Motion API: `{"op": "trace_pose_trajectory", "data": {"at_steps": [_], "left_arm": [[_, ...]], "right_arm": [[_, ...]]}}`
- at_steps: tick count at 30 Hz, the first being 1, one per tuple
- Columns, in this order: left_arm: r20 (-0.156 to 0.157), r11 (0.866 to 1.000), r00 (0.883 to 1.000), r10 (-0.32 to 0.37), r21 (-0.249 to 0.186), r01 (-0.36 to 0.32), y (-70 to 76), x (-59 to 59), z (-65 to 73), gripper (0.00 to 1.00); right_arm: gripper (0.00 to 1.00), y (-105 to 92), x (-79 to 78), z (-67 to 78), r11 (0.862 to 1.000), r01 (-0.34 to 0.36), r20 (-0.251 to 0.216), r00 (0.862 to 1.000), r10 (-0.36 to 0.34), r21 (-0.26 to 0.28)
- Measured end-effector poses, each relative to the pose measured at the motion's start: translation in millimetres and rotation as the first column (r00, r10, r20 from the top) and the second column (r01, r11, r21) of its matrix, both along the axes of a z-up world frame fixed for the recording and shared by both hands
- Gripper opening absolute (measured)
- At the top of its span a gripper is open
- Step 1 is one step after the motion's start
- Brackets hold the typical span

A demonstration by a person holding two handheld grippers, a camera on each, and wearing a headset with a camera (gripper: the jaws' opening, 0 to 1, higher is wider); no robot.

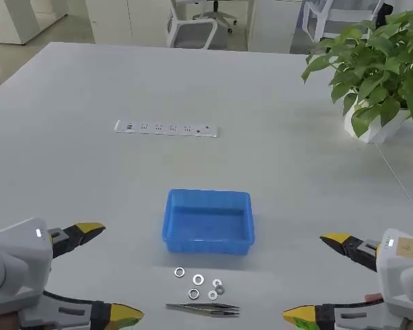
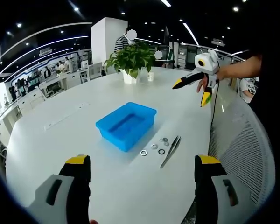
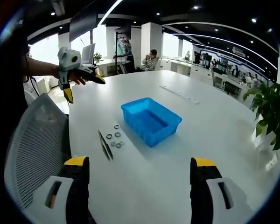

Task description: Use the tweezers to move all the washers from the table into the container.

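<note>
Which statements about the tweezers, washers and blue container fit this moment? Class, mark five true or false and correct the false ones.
1. The washers lie on the table between the blue container and the tweezers. True.
2. The left gripper holds the tweezers. False: the tweezers lie on the table, and that gripper is open and empty.
3. The right gripper is open. True.
4. Several washers are already in the container. False: it looks empty.
5. A power strip lies beyond the container. True.
</note>
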State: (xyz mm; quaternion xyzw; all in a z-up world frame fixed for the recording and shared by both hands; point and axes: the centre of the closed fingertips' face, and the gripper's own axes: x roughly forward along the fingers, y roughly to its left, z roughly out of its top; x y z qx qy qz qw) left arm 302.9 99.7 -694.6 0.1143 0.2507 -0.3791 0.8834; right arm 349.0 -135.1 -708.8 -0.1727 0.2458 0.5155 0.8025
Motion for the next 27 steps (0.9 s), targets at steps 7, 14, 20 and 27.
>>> {"op": "trace_pose_trajectory", "data": {"at_steps": [7, 14, 20, 27], "left_arm": [[0.006, 1.0, 1.0, -0.002, 0.003, 0.002, 0.3, 1.6, 0.4, 0.99], [0.007, 1.0, 1.0, -0.008, 0.008, 0.008, -0.9, 0.9, 1.9, 0.99], [0.008, 0.999, 1.0, -0.025, 0.022, 0.025, -4.3, -0.9, 0.7, 0.98], [-0.003, 0.997, 0.998, -0.057, 0.044, 0.057, -10.9, -4.9, -8.5, 0.95]], "right_arm": [[0.91, 1.2, 1.0, 1.0, 1.0, -0.004, 0.006, 1.0, 0.004, 0.0], [0.91, 1.7, 1.9, 3.3, 1.0, -0.006, 0.013, 1.0, 0.006, 0.0], [0.9, 2.2, 1.1, 3.8, 1.0, -0.018, 0.018, 1.0, 0.019, -0.01], [0.84, 5.9, -3.6, -3.8, 0.997, -0.064, 0.017, 0.998, 0.065, -0.051]]}}
